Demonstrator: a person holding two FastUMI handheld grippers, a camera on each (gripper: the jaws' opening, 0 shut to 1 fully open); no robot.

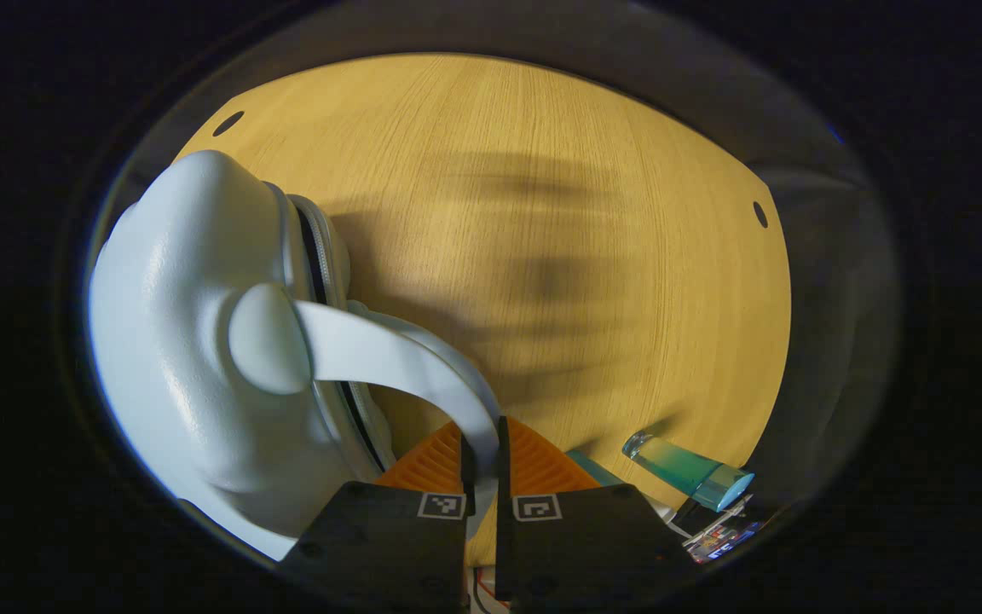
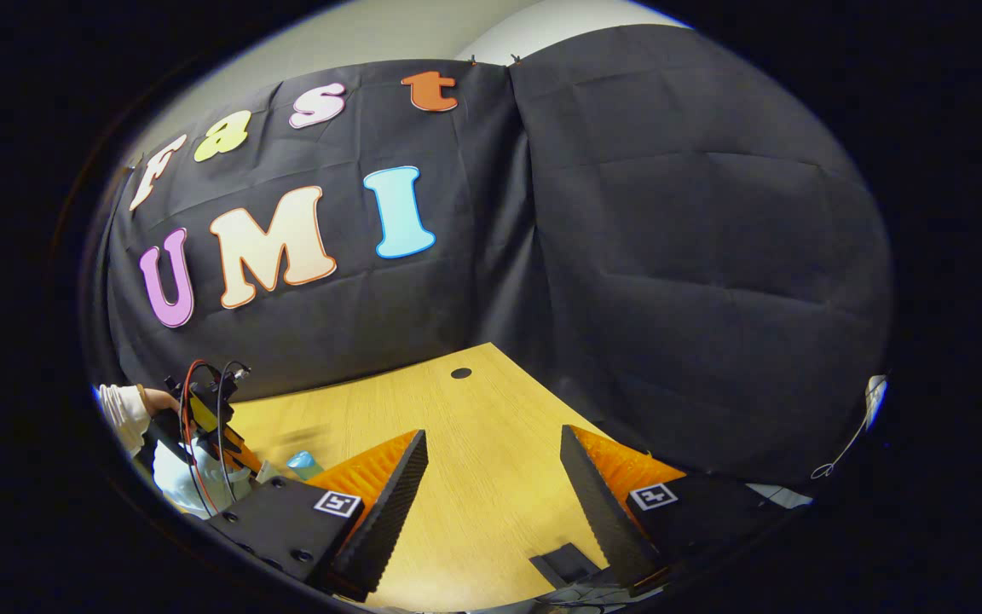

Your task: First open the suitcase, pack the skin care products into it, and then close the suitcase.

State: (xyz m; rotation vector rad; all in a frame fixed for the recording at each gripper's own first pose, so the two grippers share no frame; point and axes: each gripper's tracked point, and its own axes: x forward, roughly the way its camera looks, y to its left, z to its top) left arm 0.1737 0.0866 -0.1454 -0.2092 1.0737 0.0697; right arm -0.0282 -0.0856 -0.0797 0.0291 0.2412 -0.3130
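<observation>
- On the wooden table, in the left gripper view, a pale blue suitcase fills the left side, its zip seam running along the edge that faces the bare tabletop.
- The case's curved handle arcs from a round boss on the shell down to the left gripper.
- The left gripper's two fingers are pressed together on the handle, with the strap pinched between them.
- Just right of that gripper, a teal bottle lies on its side on the table, near the table's edge.
- Blurred shadows streak the wood past the case.
- In the right gripper view, the right gripper hangs over bare table, its fingers spread wide with nothing between them.
- Far left in that view, a hand in a white sleeve holds the left gripper over the suitcase, and the bottle shows beside it.
</observation>
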